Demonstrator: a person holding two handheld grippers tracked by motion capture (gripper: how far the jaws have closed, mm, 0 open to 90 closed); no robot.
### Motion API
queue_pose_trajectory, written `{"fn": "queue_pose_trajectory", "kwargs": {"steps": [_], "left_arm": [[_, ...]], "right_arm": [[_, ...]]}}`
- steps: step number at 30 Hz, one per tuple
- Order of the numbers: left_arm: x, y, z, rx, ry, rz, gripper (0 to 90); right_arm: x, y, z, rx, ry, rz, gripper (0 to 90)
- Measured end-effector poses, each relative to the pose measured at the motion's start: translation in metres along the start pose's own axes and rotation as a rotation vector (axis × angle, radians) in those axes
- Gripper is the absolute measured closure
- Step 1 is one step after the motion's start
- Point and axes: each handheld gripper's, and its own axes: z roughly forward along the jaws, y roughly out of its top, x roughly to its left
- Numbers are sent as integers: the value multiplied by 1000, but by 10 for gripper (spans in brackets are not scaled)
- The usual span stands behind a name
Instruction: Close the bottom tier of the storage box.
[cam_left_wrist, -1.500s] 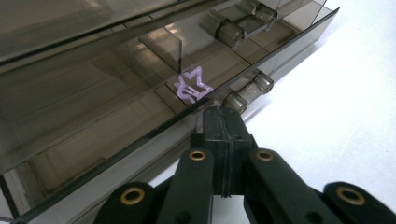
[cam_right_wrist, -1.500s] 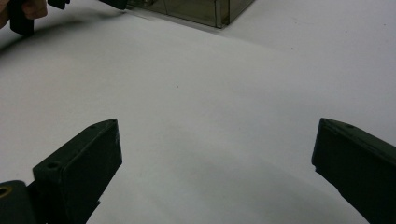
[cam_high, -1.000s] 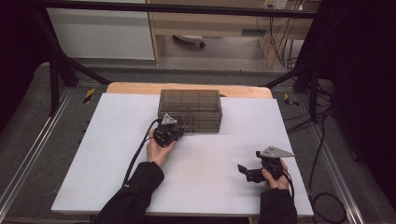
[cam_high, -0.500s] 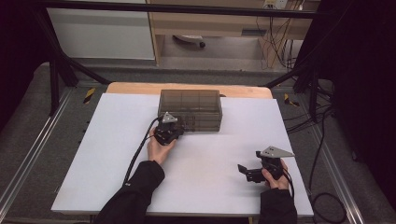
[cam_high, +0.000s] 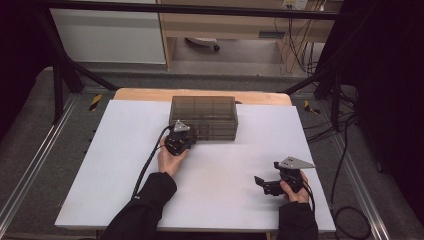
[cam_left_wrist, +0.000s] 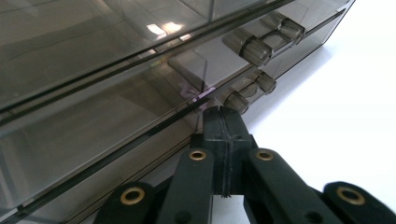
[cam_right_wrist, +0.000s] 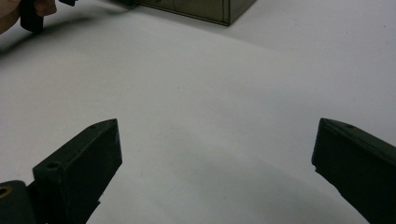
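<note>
A smoky clear plastic drawer box (cam_high: 204, 117) stands at the back middle of the white tabletop (cam_high: 120, 165). My left gripper (cam_high: 185, 136) is at the box's front left, its jaws pressed together with the tips touching the front. In the left gripper view the shut tips (cam_left_wrist: 223, 113) meet the edge of a drawer on the box (cam_left_wrist: 93, 93), just below two round knob handles (cam_left_wrist: 261, 44). I see nothing between the jaws. My right gripper (cam_high: 263, 184) rests near the front right of the table, jaws wide open (cam_right_wrist: 217, 140) over bare white surface, the box corner (cam_right_wrist: 210, 9) far ahead.
A wooden table edge (cam_high: 150, 94) shows behind the white top. Black frame posts and cables (cam_high: 345, 150) run along the right side. A cable (cam_high: 147, 165) trails from the left gripper beside the forearm. White surface stretches between the two hands.
</note>
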Motion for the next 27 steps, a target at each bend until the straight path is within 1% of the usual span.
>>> {"fn": "queue_pose_trajectory", "kwargs": {"steps": [2,3,6,8,10,12,16,19,20,23,27], "left_arm": [[0,0,0,1,4,0,897],[0,0,-1,2,-1,-4,897],[-2,1,-5,10,-1,7,897],[-4,1,-8,13,-6,9,897],[-6,0,-12,5,-18,9,896],[-7,-2,-16,11,-20,16,886],[-8,-5,-25,19,-16,24,809],[-8,-9,-32,1,-19,17,738],[-8,-10,-34,0,-18,14,701],[-8,-14,-41,7,-29,4,629],[-8,-19,-50,-9,-24,10,515]], "right_arm": [[0,0,0,0,-1,0,21],[0,0,0,0,1,0,20],[0,0,0,0,1,1,20],[0,0,0,0,0,1,20],[0,0,0,0,0,0,20],[0,0,0,0,0,1,20],[0,0,0,1,1,0,20],[0,0,1,1,1,2,20],[0,0,1,2,2,1,20],[1,0,1,6,3,1,20],[1,0,1,6,2,-1,20]]}}
